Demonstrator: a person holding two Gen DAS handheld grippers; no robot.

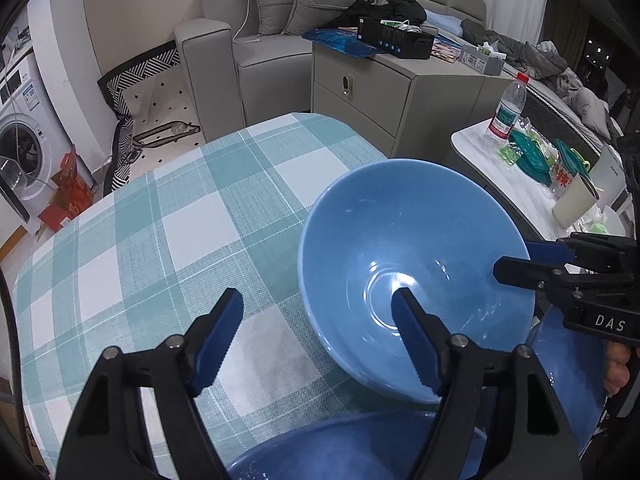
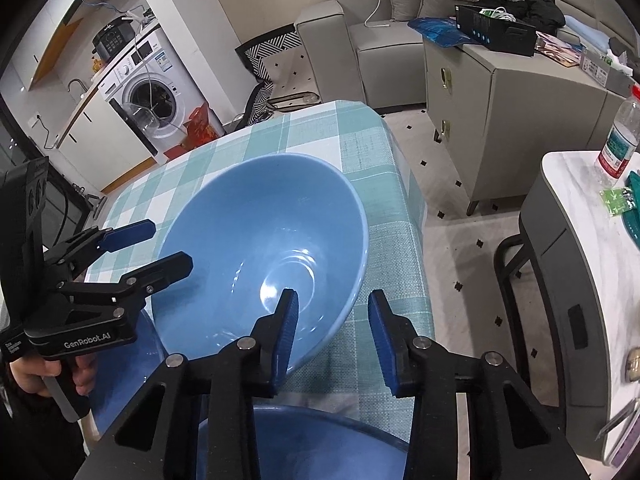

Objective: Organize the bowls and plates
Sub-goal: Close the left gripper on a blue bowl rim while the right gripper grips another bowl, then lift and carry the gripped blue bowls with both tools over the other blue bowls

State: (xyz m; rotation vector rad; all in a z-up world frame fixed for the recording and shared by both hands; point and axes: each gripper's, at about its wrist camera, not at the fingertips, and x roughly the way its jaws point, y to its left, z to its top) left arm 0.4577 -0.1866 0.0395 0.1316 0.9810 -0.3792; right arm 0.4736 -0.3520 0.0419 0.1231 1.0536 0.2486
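Left gripper (image 1: 320,336): I see it open wide, right finger over the bowl's inside, left finger over the cloth; it grips nothing.
Right gripper (image 2: 334,336): I see it open too, its fingers straddling the bowl's near rim, left finger inside and right finger outside (whether either pad touches the rim I cannot tell).
Plates: a dark blue plate (image 1: 360,448) lies at the bottom edge under my left gripper; a second plate (image 1: 568,368) lies to its right, partly under the bowl.
Bowl (image 1: 412,272): light blue, tilted, with its opening toward me, on the table's right side, leaning on the plates.
Table (image 1: 160,240): covered in a teal-and-white check cloth.
Side table (image 1: 480,148): white, to the right, with a bottle (image 1: 508,108) on it.
Far: grey cabinet (image 1: 400,92), sofa (image 1: 224,48), washer (image 2: 152,96).
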